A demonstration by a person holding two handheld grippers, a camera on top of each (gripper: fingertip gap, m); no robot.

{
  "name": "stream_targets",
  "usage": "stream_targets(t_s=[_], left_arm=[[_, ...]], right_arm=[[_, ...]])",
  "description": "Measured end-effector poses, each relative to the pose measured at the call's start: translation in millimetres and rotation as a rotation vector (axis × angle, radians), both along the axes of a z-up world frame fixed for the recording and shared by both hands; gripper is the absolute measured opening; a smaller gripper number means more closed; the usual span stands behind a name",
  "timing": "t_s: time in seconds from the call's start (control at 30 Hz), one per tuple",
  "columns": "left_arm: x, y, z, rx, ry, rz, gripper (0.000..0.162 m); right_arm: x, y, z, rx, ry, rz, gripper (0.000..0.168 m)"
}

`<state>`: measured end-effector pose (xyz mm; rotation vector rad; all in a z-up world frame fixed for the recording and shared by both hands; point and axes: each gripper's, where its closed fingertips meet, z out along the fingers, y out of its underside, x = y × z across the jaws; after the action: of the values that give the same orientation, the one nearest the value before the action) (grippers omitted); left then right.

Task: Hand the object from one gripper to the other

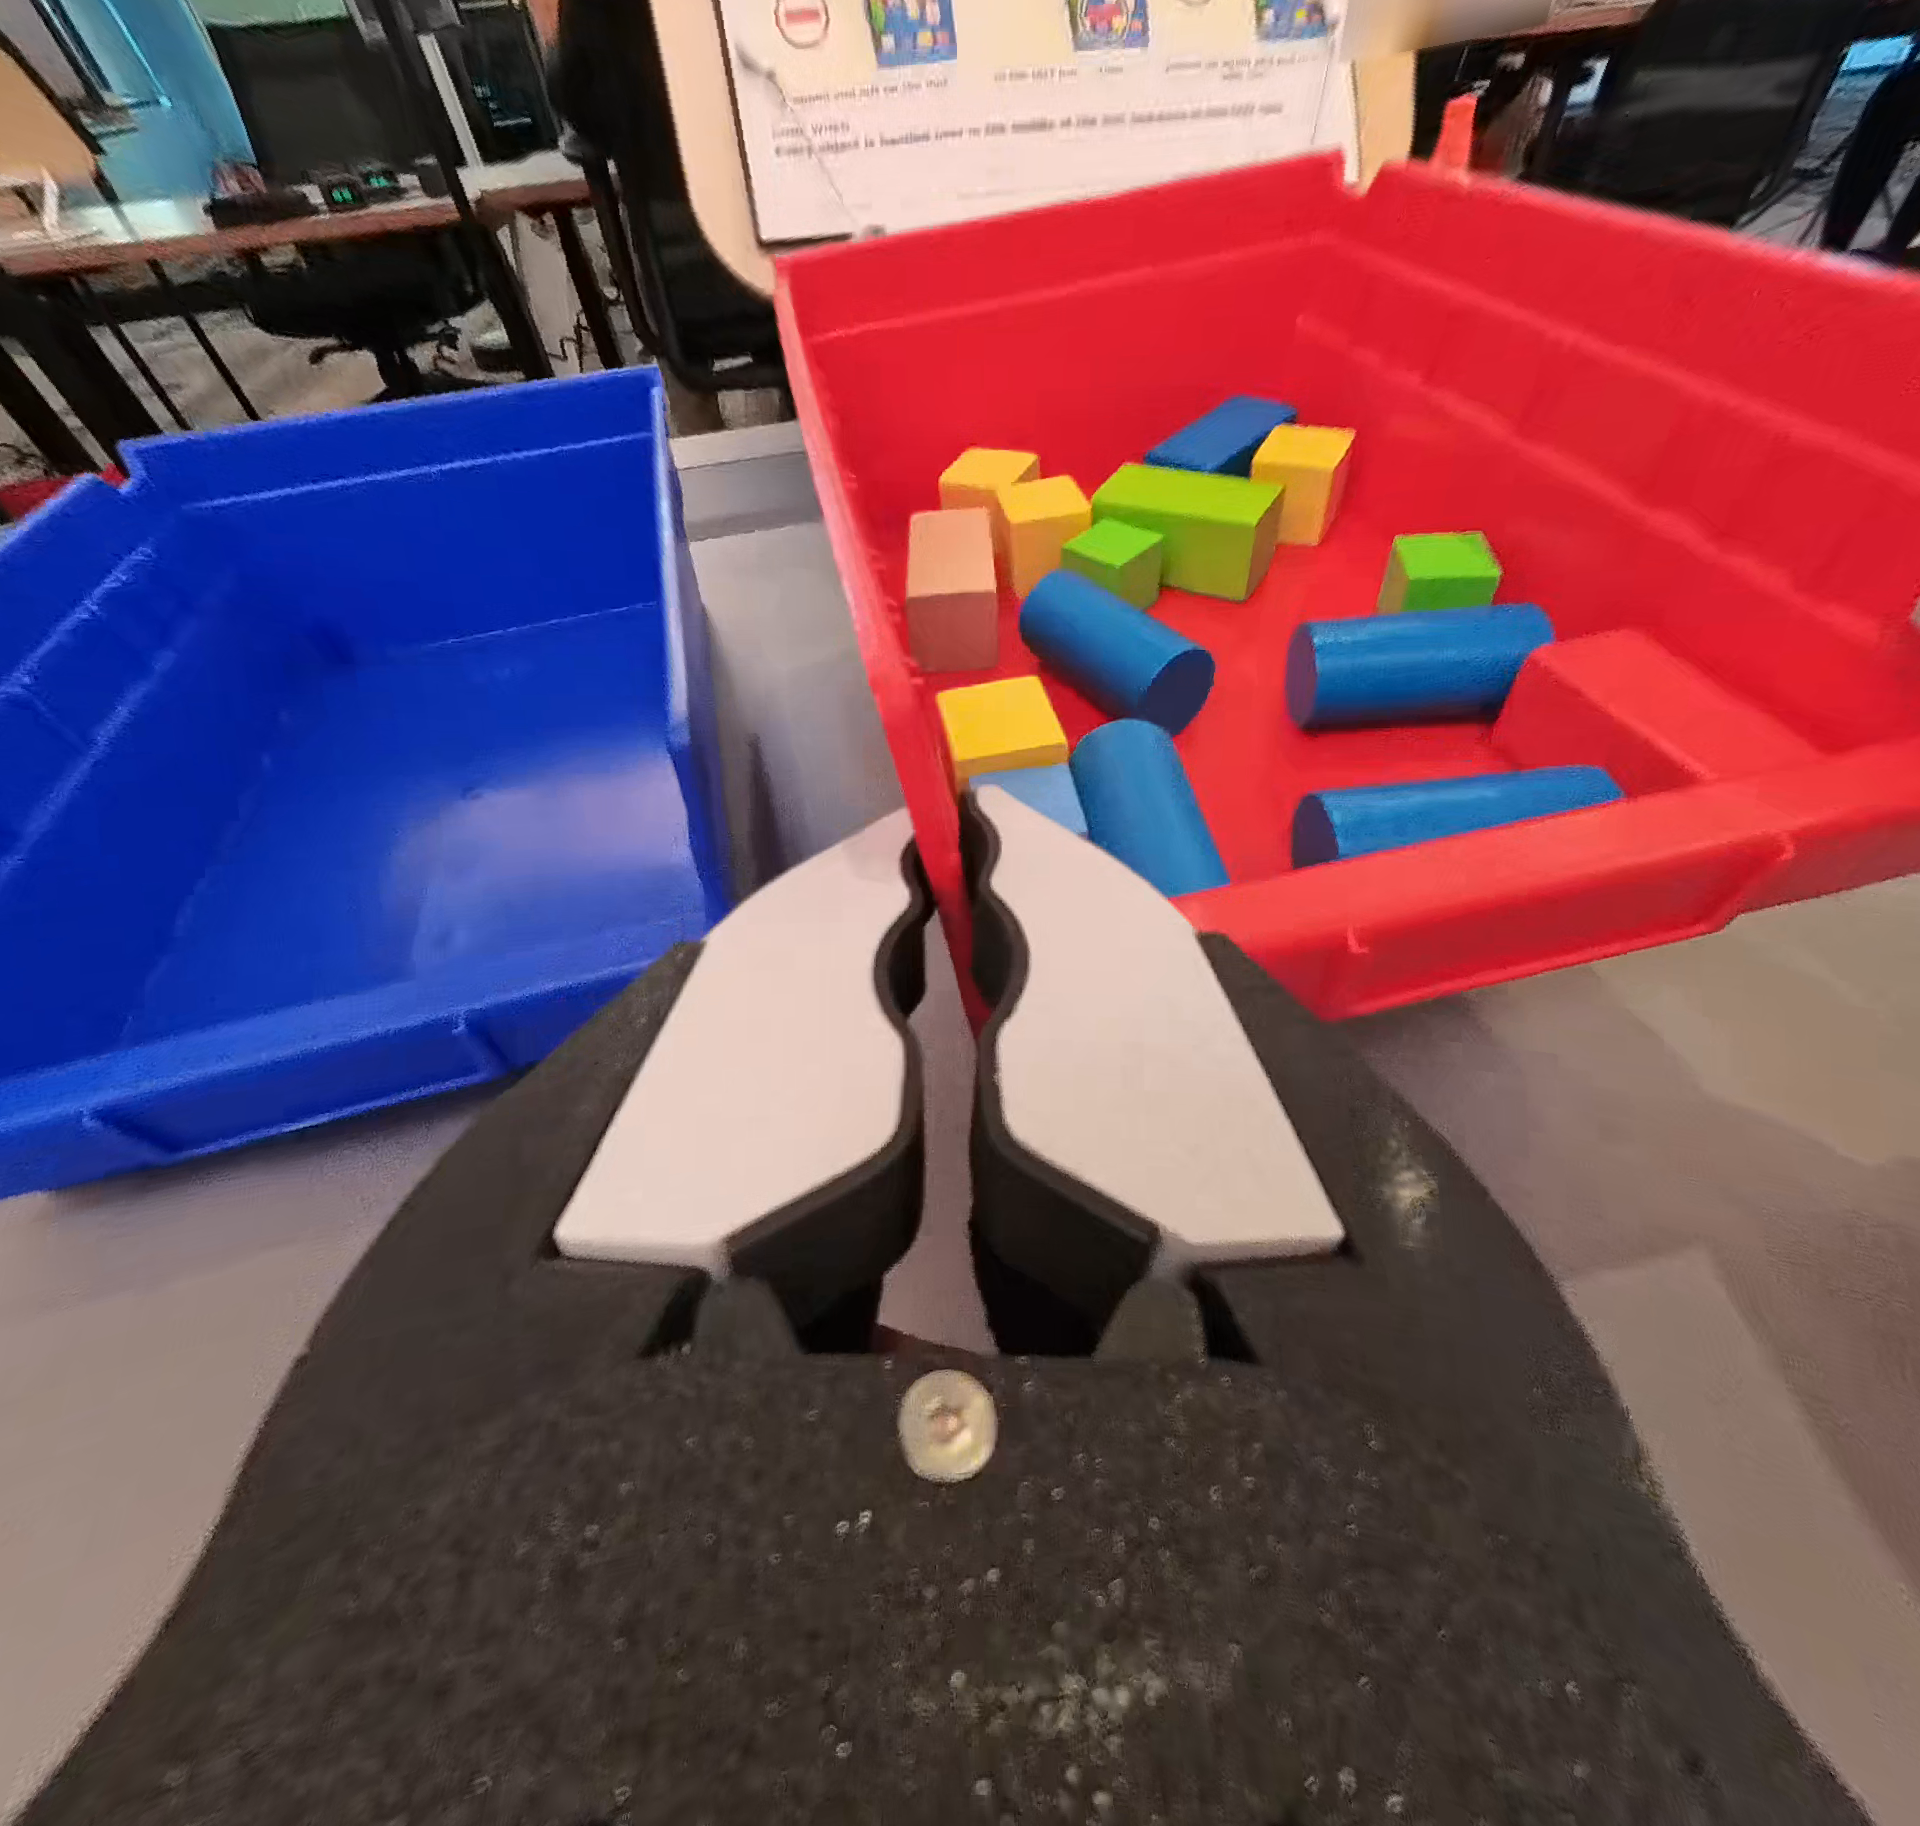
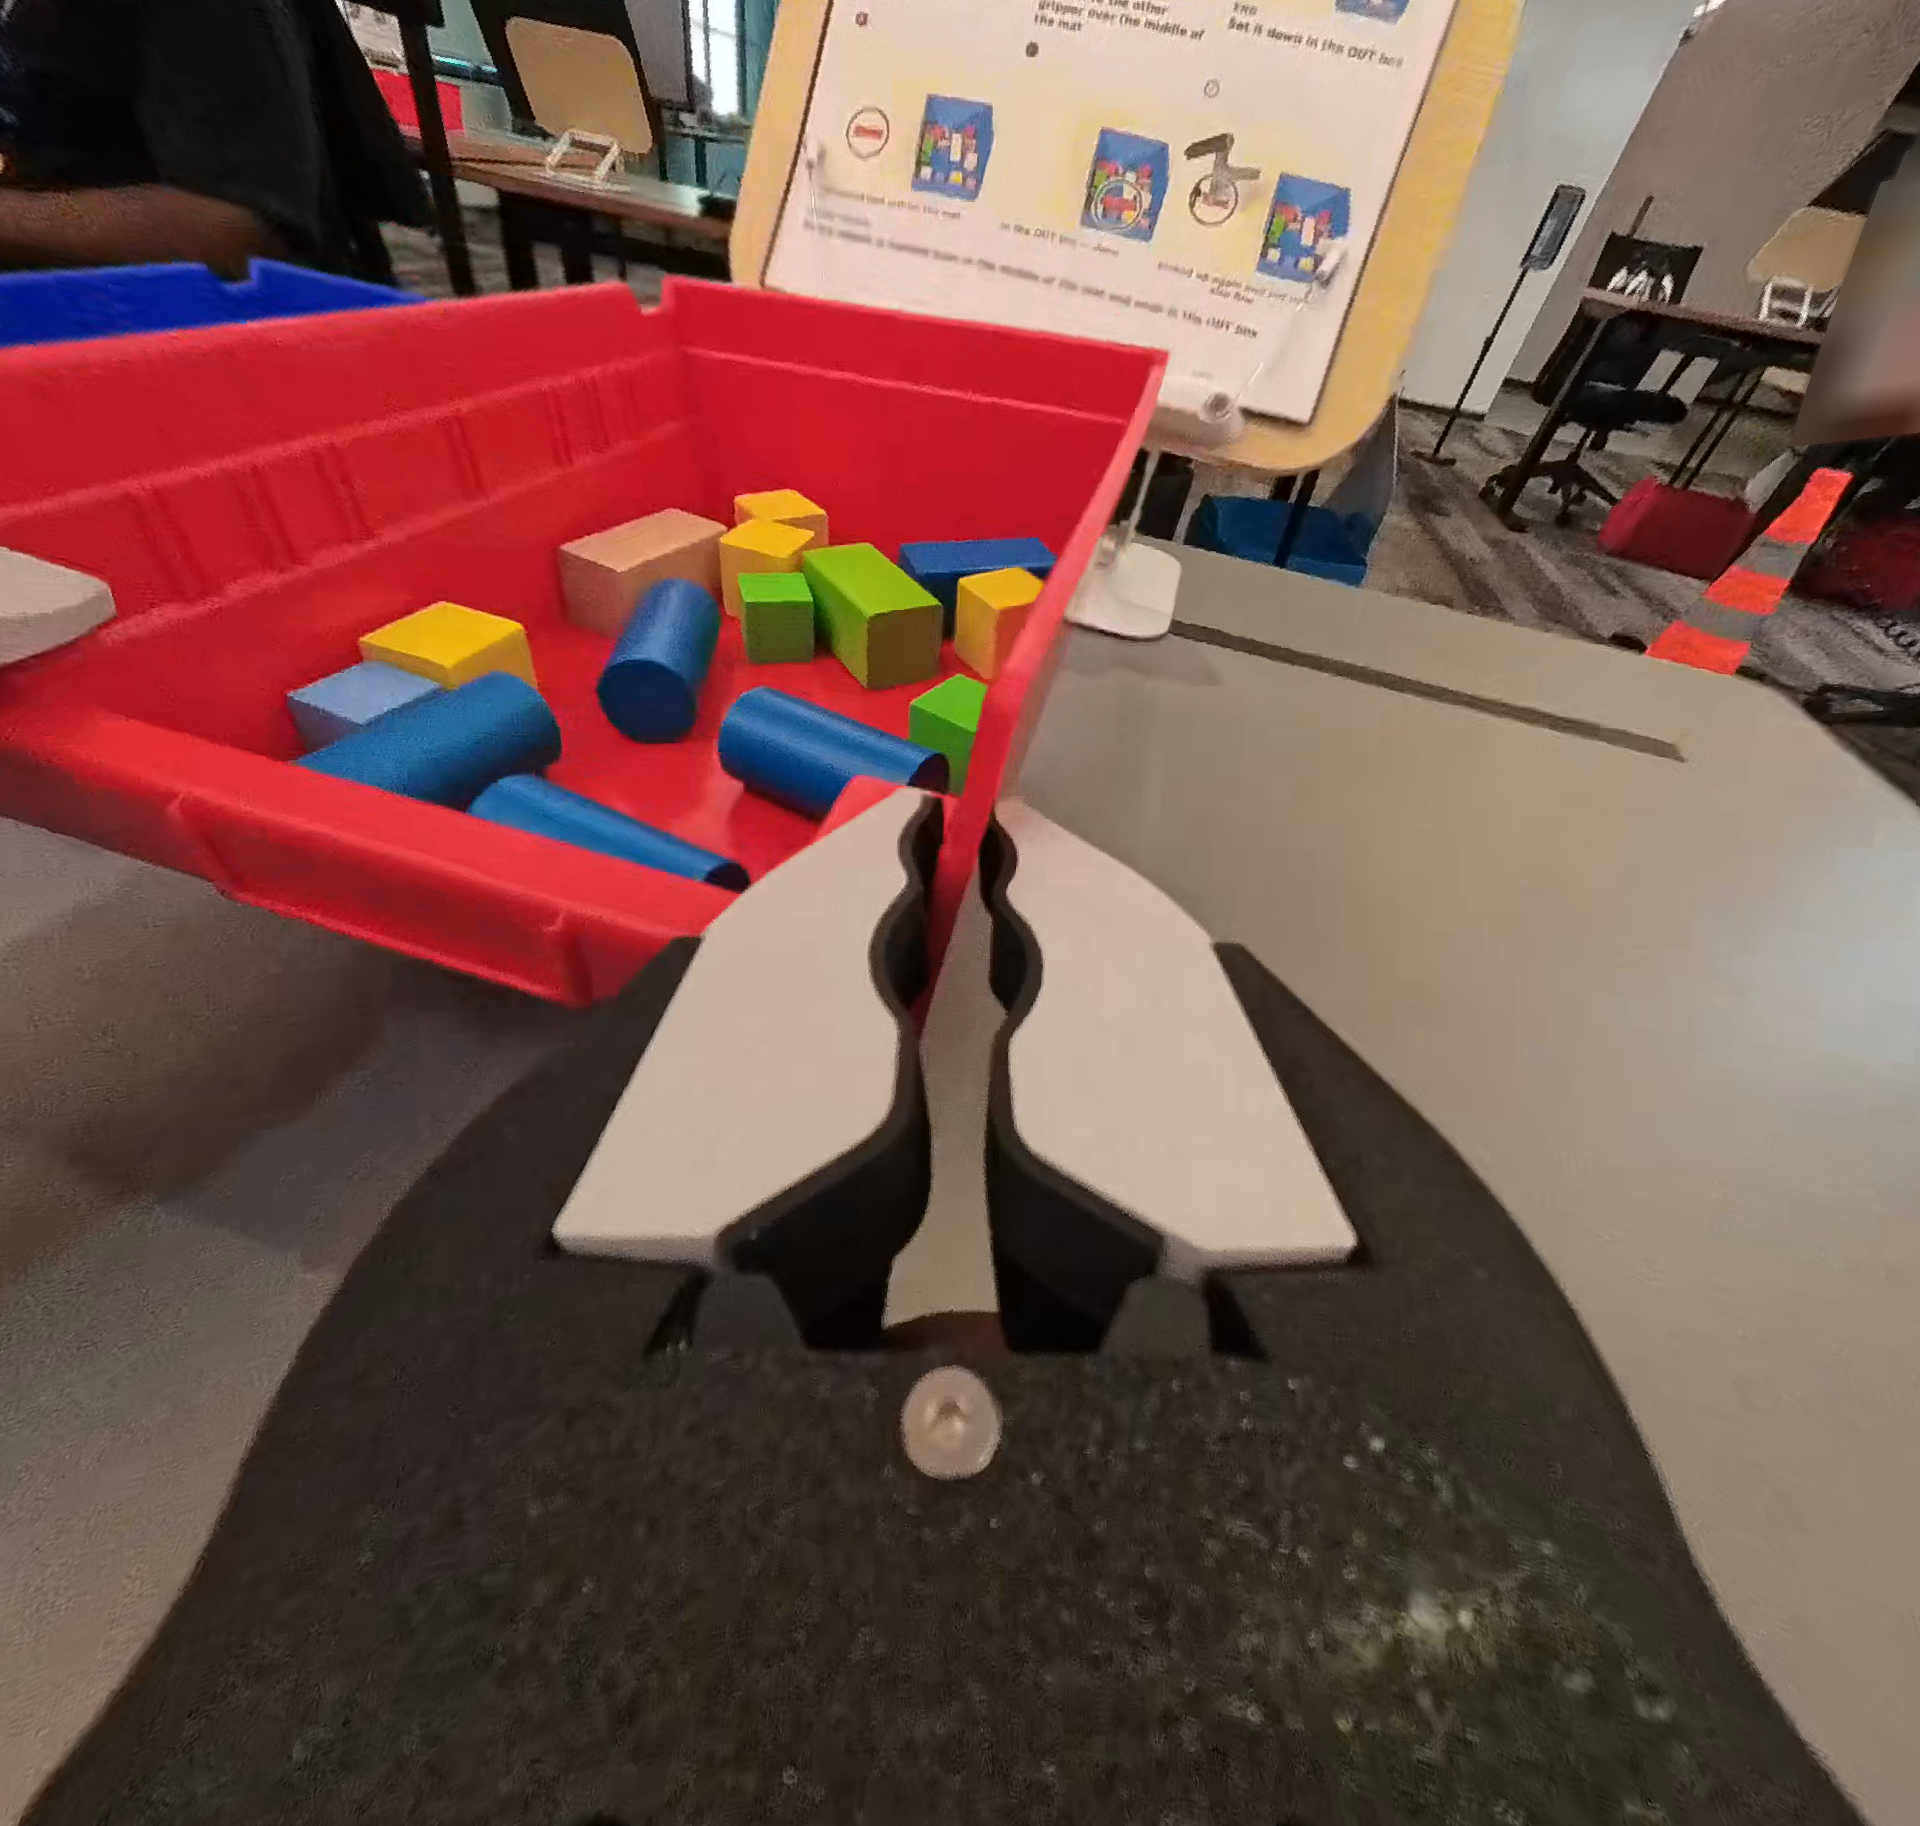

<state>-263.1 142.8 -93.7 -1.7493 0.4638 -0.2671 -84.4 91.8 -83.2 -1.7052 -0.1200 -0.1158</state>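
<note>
Red plastic bin [image 1: 1351, 945] stands on the grey tabletop [image 1: 1662, 1153] and holds loose wooden blocks: blue cylinders [image 1: 1117, 649], yellow cubes [image 1: 1000, 727], green blocks [image 1: 1195, 524], one plain wood-coloured block [image 1: 951, 587] and one red block [image 1: 1621, 701]. No block is outside the bin. Blue plastic bin [image 1: 343, 737] stands just beside it, to its left in the left wrist view.

Left gripper [image 1: 945, 820]: grey fingers brought nearly together with only a narrow slit between the tips, nothing held. It is aimed at the near left corner of the red bin.

Right gripper [image 2: 961, 810]: fingers likewise almost closed, nothing held, aimed at the bin's near right corner. A grey fingertip [image 2: 47, 607] of the left gripper shows at the left edge of the right wrist view.

An instruction board [image 2: 1091, 114] stands behind the bins.
</note>
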Motion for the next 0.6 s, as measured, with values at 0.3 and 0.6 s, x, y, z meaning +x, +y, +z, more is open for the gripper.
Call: stream_targets(t_s=[0.3,0.6], left_arm=[[17,6,-9,0.015,0.077,-0.009,0.005],[-5,25,-41,-0.178,-0.01,0.06,0.004]], right_arm=[[25,15,-33,-0.16,0.239,-0.07,0.005],[0,33,-51,-0.246,0.104,-0.019,0.006]])
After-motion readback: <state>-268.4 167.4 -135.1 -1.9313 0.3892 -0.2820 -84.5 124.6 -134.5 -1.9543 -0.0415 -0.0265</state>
